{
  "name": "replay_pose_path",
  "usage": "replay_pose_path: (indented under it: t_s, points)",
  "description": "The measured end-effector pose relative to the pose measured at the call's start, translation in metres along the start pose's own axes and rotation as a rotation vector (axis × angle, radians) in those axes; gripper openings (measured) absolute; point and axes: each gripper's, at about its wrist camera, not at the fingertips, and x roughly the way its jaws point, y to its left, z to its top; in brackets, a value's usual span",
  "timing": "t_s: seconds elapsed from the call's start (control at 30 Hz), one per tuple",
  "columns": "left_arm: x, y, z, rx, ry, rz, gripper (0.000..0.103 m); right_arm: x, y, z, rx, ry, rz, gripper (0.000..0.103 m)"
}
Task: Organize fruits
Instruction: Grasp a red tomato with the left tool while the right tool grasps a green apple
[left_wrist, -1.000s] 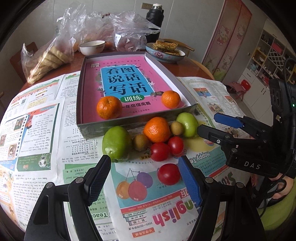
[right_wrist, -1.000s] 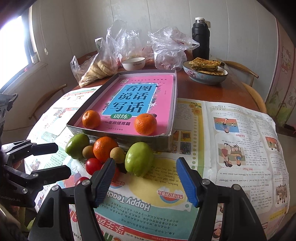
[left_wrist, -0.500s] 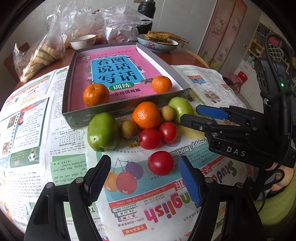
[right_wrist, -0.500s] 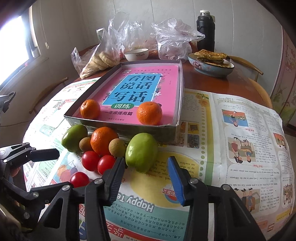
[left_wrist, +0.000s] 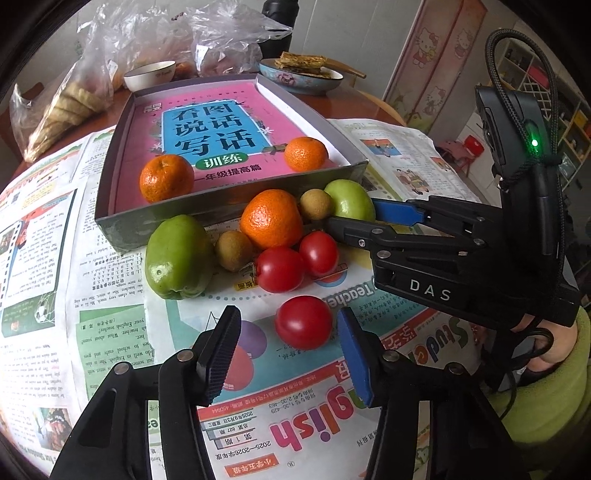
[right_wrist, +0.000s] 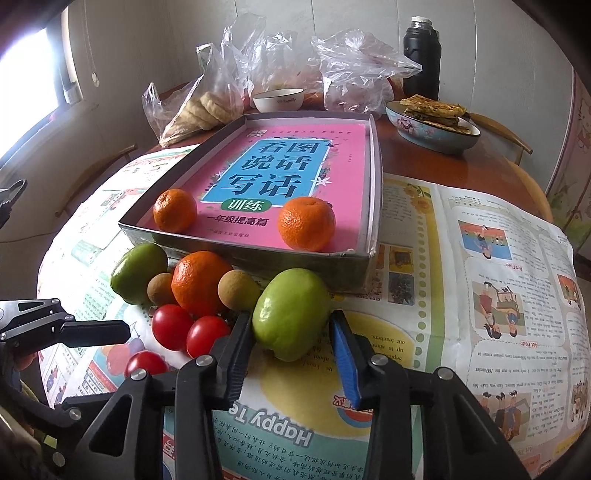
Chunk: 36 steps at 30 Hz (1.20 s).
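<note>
Fruits: we see a glossy round tomato (left_wrist: 303, 322) between our left gripper (left_wrist: 288, 354) pads, spread wide, gripping nothing
Right gripper (right_wrist: 291, 354): our ribbed pads flank the smooth green guava (right_wrist: 291, 314); parted, contact unclear

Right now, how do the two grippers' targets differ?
The left gripper brackets a small round red tomato lying apart from the pile; the right gripper brackets a larger oblong green fruit beside the tray. Both sit on newspaper, between open fingers.
</note>
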Motion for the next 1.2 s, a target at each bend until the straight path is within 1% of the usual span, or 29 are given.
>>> replay_pose_path:
  t_s: [0.07, 0.2, 0.33, 0.47, 0.9, 1.2]
  points:
    - [0.001, -0.001, 0.000, 0.001, 0.003, -0.005, 0.050, 0.002, 0.001, 0.001, -0.006, 0.000, -0.003, 0.042]
    - [0.004, -0.004, 0.001, 0.007, 0.008, -0.016, 0.046, 0.002, -0.001, 0.000, 0.001, -0.006, 0.009, 0.041]
    - [0.008, -0.005, 0.002, 0.003, 0.020, -0.041, 0.039, 0.001, -0.003, -0.001, 0.005, -0.009, 0.012, 0.041]
    - [0.012, -0.004, 0.003, -0.003, 0.023, -0.036, 0.034, -0.001, -0.007, -0.003, 0.014, -0.010, 0.006, 0.041]
    - [0.010, -0.003, 0.002, 0.001, 0.019, -0.030, 0.033, -0.004, -0.014, -0.005, 0.031, -0.011, -0.005, 0.041]
    - [-0.004, 0.006, 0.005, -0.022, -0.020, -0.020, 0.033, -0.010, -0.017, -0.005, 0.042, -0.024, -0.009, 0.041]
